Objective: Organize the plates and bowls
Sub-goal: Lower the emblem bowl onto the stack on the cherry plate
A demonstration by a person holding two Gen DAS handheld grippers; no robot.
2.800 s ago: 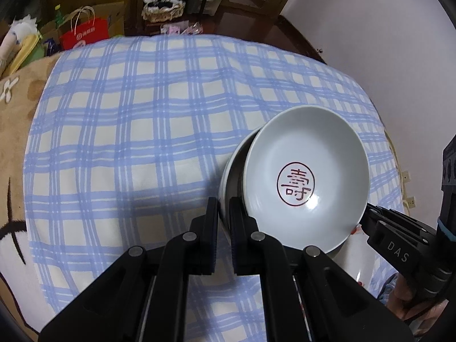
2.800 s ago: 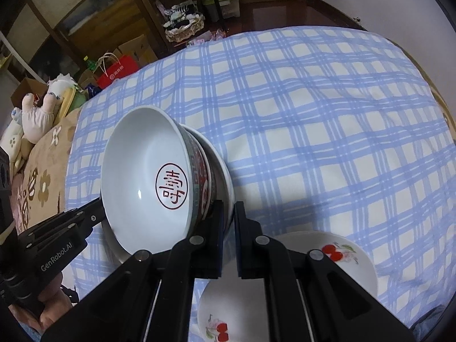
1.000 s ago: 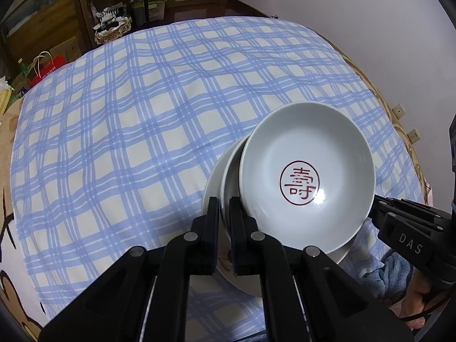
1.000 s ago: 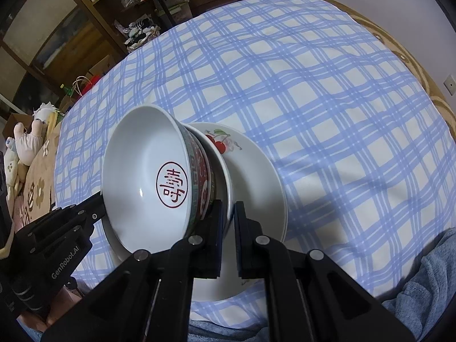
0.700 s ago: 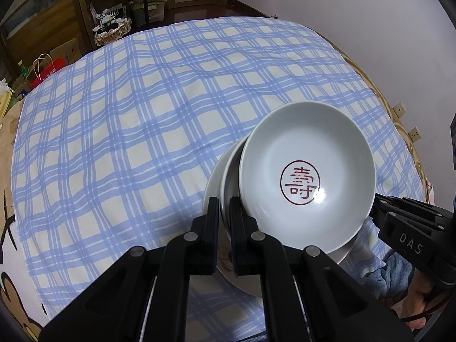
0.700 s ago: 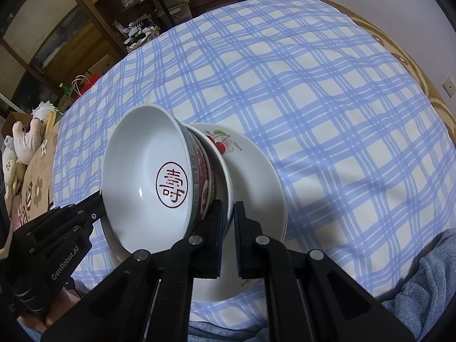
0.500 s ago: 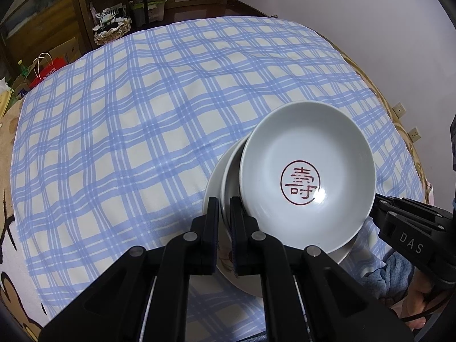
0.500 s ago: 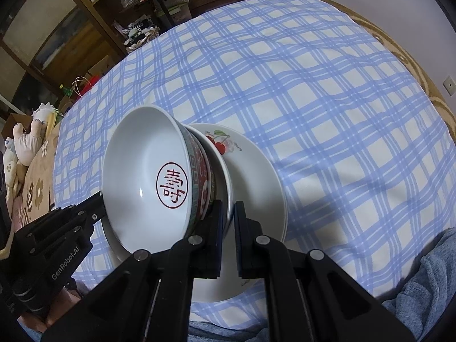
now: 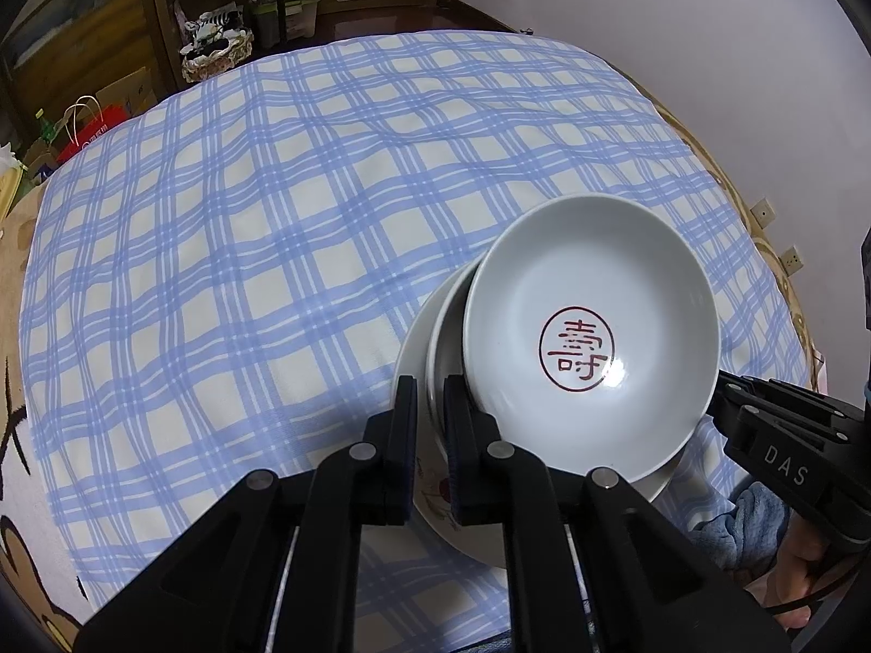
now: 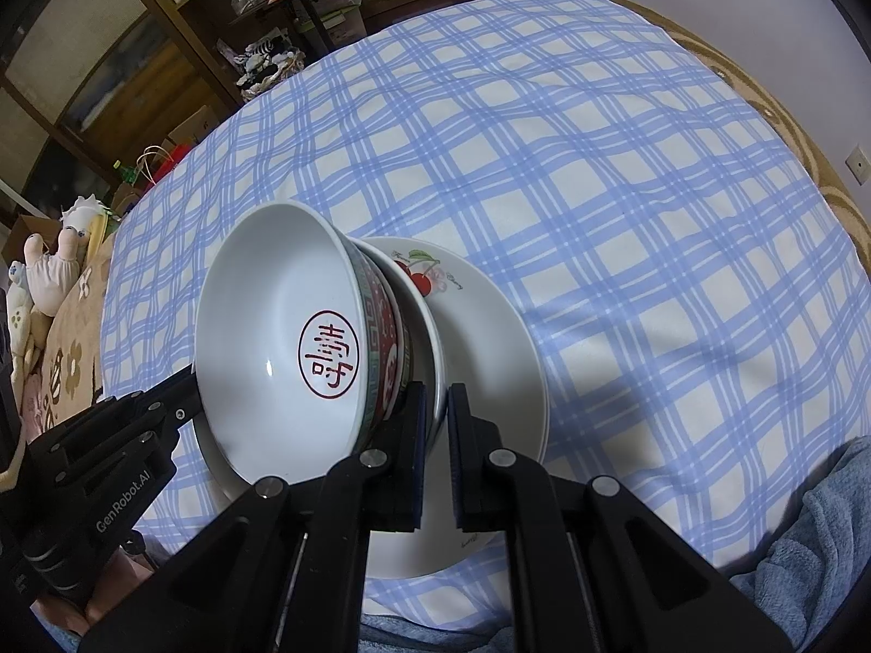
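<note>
Stacking step: cherry plate (image 10: pixel 490 348) lying near tablecloth's (image 9: pixel 272 228) near edge, carrying nested bowls (image 9: pixel 593 337). Left gripper (image 9: pixel 430 402) and right gripper (image 10: pixel 435 413) clamped on opposite bowl rims. Next: release, withdraw cleanly.

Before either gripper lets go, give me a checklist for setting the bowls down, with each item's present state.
1. Left gripper gripping the white bowl: ok, jaws closed on its rim.
2. Right gripper gripping the opposite rim: ok, jaws closed on it.
3. Red-seal bowl nested in the white bowl: ok, it sits inside.
4. Stack over the cherry plate: ok, though toward one side, not centred.
5. Stack's base seated on the plate: cannot tell, the underside is hidden in both views.
6. Plate flat on the checked tablecloth: ok.
</note>
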